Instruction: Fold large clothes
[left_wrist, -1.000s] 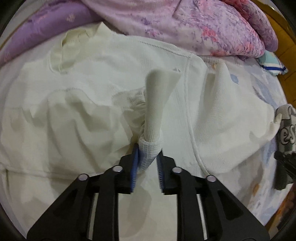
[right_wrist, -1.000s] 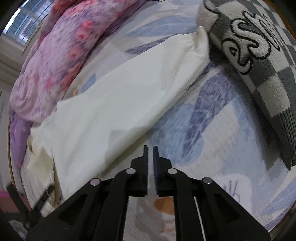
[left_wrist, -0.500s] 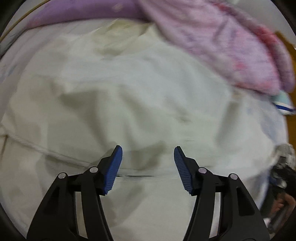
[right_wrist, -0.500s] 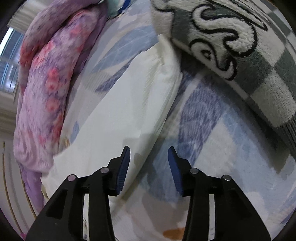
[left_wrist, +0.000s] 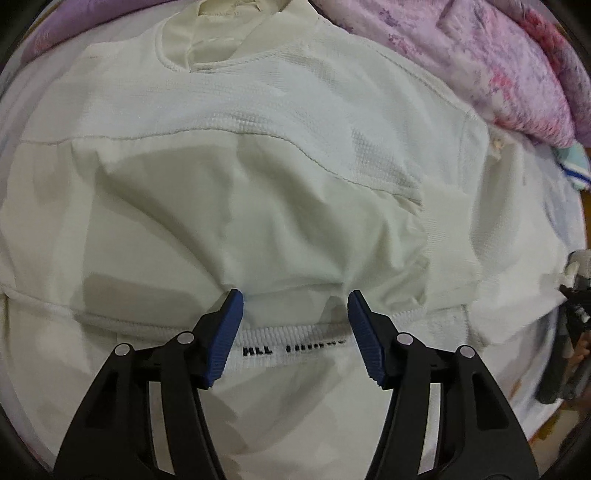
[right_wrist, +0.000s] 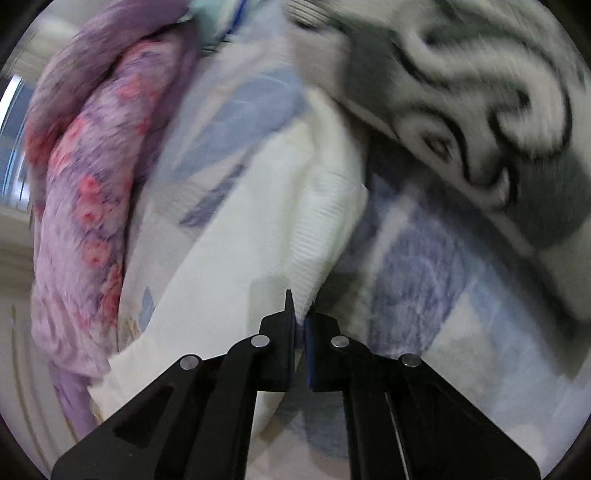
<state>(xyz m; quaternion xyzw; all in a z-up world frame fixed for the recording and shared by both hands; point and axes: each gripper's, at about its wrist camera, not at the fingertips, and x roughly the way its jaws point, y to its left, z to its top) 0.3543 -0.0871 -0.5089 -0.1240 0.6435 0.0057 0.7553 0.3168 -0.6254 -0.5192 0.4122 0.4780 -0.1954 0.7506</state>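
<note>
A large white top lies spread on the bed with its collar at the far side. My left gripper points down at it, open, with its blue pads either side of a ribbed white band with black letters; nothing is pinched. In the right wrist view the top's sleeve runs away from me across the sheet. The jaws of my right gripper are closing, and their pads press on the near edge of that sleeve.
A pink and purple floral quilt is bunched along the far side, also seen as the floral quilt. A grey and white plush blanket lies just right of the sleeve. A blue-patterned sheet covers the bed.
My left gripper let go of a sleeve cuff, opened wide and moved over to the lettered band. My right gripper opened beside the sleeve, then shut on its edge.
</note>
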